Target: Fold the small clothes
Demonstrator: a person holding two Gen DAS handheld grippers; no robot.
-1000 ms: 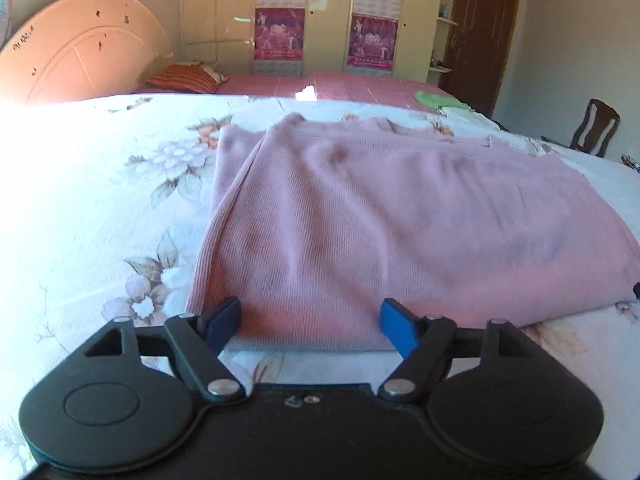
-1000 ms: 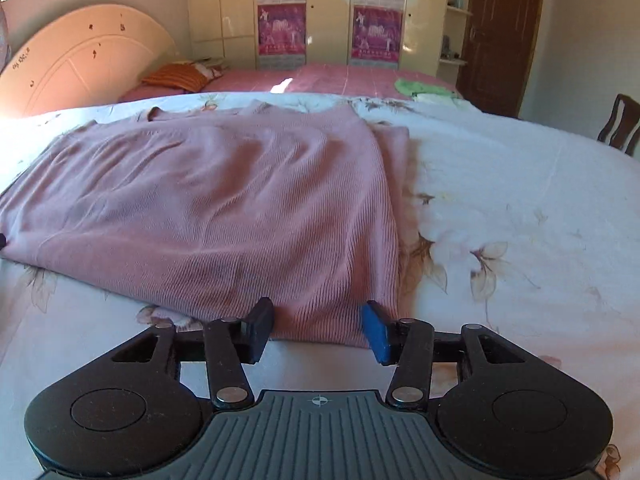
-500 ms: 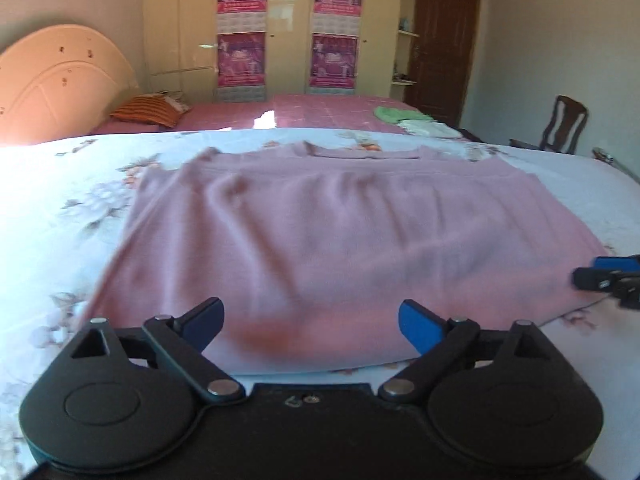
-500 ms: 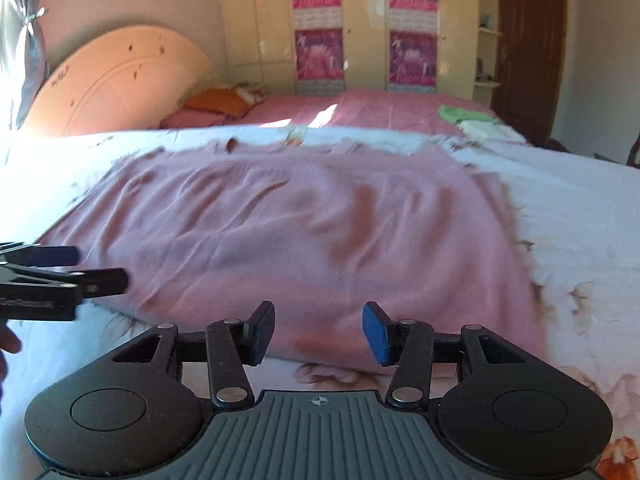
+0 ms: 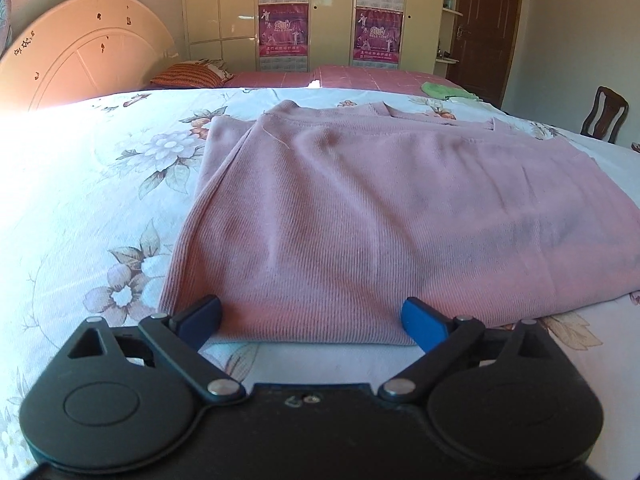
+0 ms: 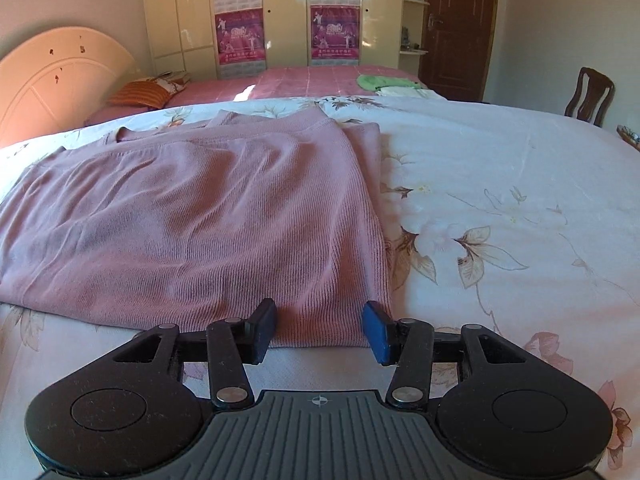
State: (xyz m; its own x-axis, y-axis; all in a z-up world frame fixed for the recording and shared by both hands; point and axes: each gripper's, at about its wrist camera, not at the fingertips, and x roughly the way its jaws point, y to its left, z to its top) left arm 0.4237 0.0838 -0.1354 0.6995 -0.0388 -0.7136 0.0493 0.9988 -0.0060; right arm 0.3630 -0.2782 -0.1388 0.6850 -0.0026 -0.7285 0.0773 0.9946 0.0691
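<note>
The pink ribbed top lies flat on the floral bedsheet, long axis running side to side. At its near-left corner, the left gripper has just spread wide, straddling the hem unpinched. At the near-right corner, the right gripper stands half apart, equally near, gripping nothing.

Both grippers, left gripper and right gripper, had matte black linkages, silver pivot screws, blue fingertip pads; right's base ribbed grey with crosshair mark.
</note>
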